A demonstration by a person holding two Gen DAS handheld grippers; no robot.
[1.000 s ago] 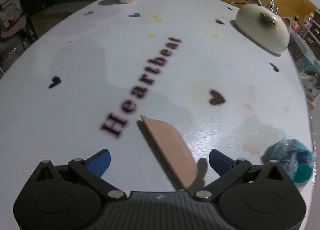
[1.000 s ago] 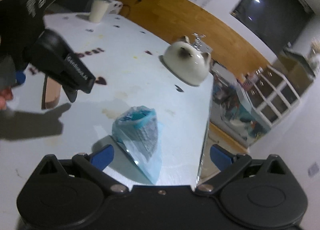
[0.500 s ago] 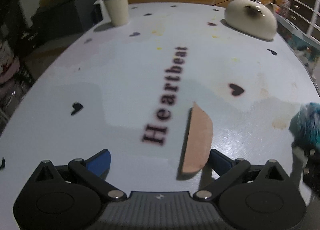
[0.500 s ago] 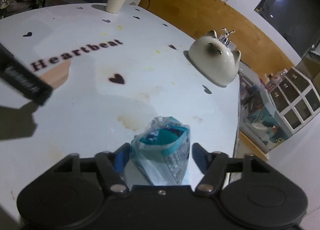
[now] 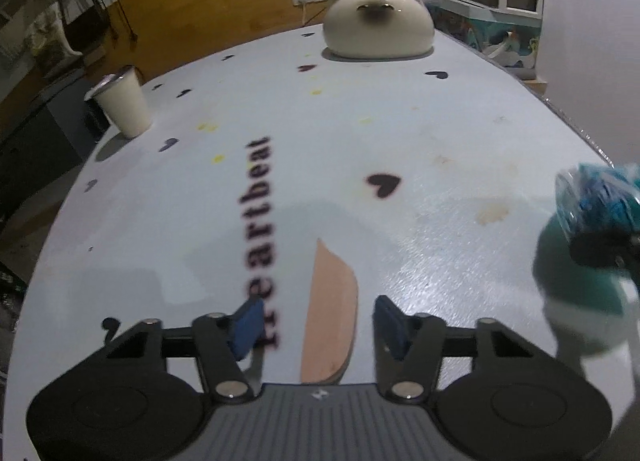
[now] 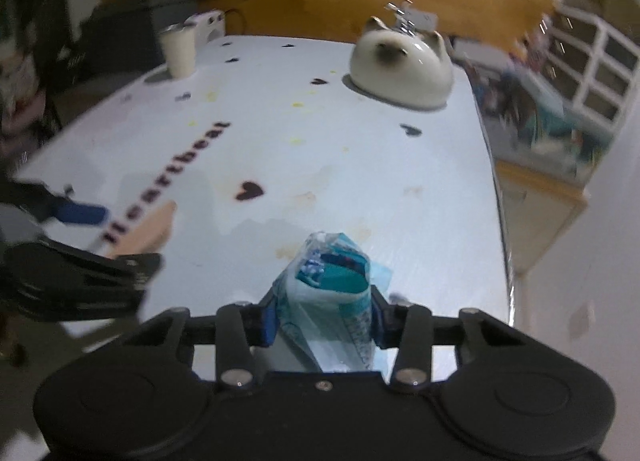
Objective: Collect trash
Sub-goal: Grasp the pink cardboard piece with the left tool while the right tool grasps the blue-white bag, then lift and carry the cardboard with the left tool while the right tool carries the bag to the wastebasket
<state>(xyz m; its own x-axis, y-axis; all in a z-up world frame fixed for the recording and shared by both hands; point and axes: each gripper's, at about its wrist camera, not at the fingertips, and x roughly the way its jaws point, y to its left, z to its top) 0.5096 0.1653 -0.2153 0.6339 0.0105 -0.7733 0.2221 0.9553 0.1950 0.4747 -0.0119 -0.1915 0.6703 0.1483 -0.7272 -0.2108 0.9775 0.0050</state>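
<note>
A flat pink-tan scrap (image 5: 330, 317) lies on the white table (image 5: 360, 133) beside the word "Heartbeat". My left gripper (image 5: 318, 329) is open, its blue pads on either side of the scrap's near end, not touching it. My right gripper (image 6: 322, 317) is shut on a crumpled blue and teal plastic wrapper (image 6: 334, 281) and holds it over the table. The wrapper also shows at the right edge of the left wrist view (image 5: 596, 213). The scrap shows in the right wrist view (image 6: 146, 231) at the left, next to the left gripper's blue fingers (image 6: 82, 213).
A cream cup (image 5: 122, 105) stands at the far left of the table. A cream cat-shaped dish (image 5: 378, 29) sits at the far end. The table's right edge (image 6: 496, 197) drops to the floor. Shelves and clutter (image 6: 560, 101) stand beyond on the right.
My left gripper has narrowed and lined up with the scrap between its pads. My right gripper has closed on the wrapper and lifted it.
</note>
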